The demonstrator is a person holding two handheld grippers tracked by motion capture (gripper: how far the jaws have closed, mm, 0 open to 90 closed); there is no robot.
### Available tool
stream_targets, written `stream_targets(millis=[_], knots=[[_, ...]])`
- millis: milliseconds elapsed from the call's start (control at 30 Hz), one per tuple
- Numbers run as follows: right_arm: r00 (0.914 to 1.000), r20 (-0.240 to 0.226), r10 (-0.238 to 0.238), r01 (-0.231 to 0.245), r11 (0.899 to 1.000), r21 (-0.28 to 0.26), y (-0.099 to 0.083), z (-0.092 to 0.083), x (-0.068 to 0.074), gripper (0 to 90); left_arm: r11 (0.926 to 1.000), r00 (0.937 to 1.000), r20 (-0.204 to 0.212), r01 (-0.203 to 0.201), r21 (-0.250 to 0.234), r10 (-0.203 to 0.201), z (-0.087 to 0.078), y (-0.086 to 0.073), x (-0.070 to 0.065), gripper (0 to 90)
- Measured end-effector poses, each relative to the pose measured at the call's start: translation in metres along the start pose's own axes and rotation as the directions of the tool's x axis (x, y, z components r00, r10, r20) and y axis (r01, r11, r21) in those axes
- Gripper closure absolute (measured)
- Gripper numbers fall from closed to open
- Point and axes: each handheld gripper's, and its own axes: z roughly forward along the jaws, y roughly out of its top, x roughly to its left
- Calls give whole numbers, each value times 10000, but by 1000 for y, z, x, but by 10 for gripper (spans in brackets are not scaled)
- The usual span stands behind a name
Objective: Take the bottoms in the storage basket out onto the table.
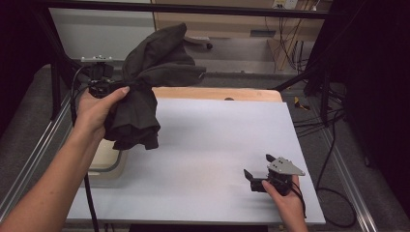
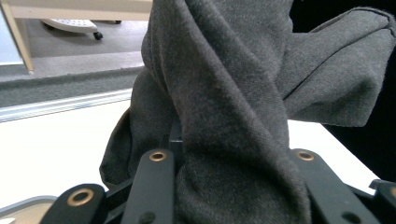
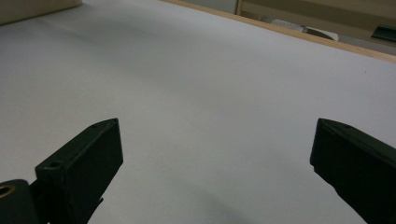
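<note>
Hand-held gripper on the left point(image 1: 104, 87) is hanging above the tabletop's point(image 1: 203, 145) ten o'clock corner, its jaws clamping a bunched fold of a dark grey garment point(image 1: 145, 82). In the left gripper view the cloth point(image 2: 233, 107) is rising as a thick twisted rope between the two black jaws, and part of it is spreading toward two o'clock. From the high view the garment is draping both ways from the grip: one lobe is standing up toward one o'clock, the other is sagging toward six o'clock, over the tabletop's left edge and a pale tray point(image 1: 109, 164) sitting beside that edge. Moving rightward, the broad white surface is lying bare. At the tabletop's four o'clock corner the right hand-held gripper point(image 1: 258, 166) is resting low, well apart from the garment; in the right gripper view its jaws are standing wide apart with nothing between them.
</note>
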Motion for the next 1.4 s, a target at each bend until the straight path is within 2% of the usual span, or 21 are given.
stream_targets(millis=[67, 367, 667, 867, 1000, 1400], knots=[[10000, 2, -4, 4, 10000, -21, 0, 0, 0, 32, 9999, 9999, 17, -101, 37, 101, 4, 0, -4, 660], [10000, 5, -67, 67, 10000, 38, 0, 1, 0, 32, 9993, 9995, 300, 55, 374, -67, 35, -3, -17, 659], [9999, -6, -153, 153, 9999, 69, 0, 0, -1, 30, 9961, 9973, 603, 358, 801, -407, 71, -18, -30, 658], [10000, 30, -60, 60, 10000, 1, 0, -1, -4, 29, 9943, 9982, 489, 300, 1026, -352, 83, -27, -32, 657], [10000, -5, 40, -40, 10000, -17, 0, 0, -5, 29, 9942, 9992, 247, 283, 1041, -310, 93, -31, -30, 656], [10000, -4, 92, -92, 9999, 56, -1, 0, -5, 30, 9931, 9987, 56, 506, 1056, -515, 106, -40, -25, 656]])
